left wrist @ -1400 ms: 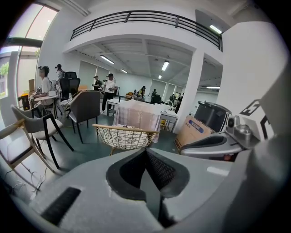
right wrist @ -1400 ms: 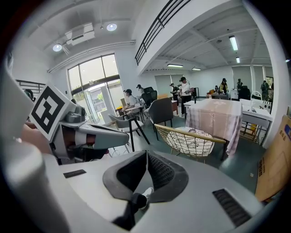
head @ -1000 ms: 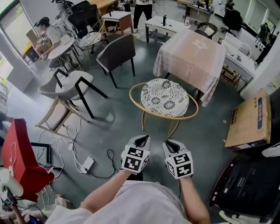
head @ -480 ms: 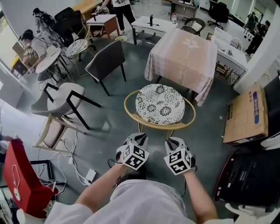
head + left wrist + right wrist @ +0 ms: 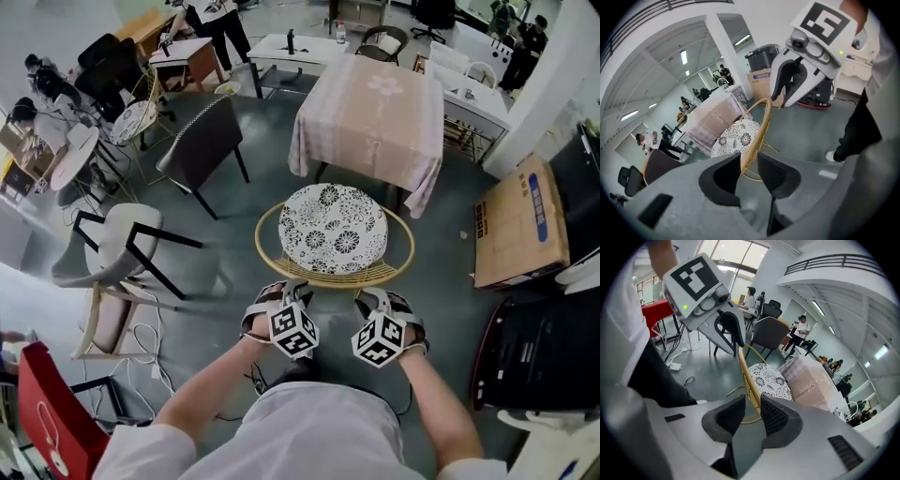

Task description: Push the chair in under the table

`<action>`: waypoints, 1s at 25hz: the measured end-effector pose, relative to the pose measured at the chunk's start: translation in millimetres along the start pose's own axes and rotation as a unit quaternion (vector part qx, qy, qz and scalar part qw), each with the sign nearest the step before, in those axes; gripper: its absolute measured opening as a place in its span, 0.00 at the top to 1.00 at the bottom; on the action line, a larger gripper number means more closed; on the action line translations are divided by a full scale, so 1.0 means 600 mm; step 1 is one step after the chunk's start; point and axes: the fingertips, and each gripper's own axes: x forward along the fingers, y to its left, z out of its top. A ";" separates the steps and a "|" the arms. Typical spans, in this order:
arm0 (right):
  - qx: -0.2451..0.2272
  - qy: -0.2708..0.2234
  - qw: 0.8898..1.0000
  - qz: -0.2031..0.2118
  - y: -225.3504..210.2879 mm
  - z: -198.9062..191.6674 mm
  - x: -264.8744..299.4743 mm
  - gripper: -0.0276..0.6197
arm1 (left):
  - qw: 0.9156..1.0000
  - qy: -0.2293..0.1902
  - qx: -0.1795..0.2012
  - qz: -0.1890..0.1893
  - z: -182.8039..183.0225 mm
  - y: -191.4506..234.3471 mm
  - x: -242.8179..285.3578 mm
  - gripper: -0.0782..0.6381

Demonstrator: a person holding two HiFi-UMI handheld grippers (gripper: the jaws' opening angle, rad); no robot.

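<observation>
Jaws on both grippers stand apart around the rattan back rim (image 5: pixel 757 136) of the chair (image 5: pixel 334 228). Those of the left gripper (image 5: pixel 749 169) are opening with the rim in the gap, and the right gripper (image 5: pixel 751 416) straddles it unclamped. From the jaws the chair lies just beyond, equally near both hands, its rim running left to right, and the cloth-covered bench (image 5: pixel 367 108) is straight behind it on the far side. Only the gripper views show the rim between the jaws. Only the head view shows how the chair lines up with the bench.
</observation>
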 end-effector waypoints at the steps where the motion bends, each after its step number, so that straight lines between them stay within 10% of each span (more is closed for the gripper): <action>1: -0.016 0.008 1.000 -0.005 -0.002 -0.001 0.008 0.85 | 1.000 0.006 0.013 -0.009 -0.005 0.002 0.009 0.74; 12: -0.132 0.103 0.986 -0.011 -0.014 -0.024 0.084 0.83 | 0.989 0.028 0.132 -0.061 -0.028 0.011 0.067 0.74; 25: -0.047 0.150 0.988 0.012 -0.034 -0.027 0.092 0.83 | 0.987 0.008 0.122 -0.103 -0.016 0.017 0.076 0.75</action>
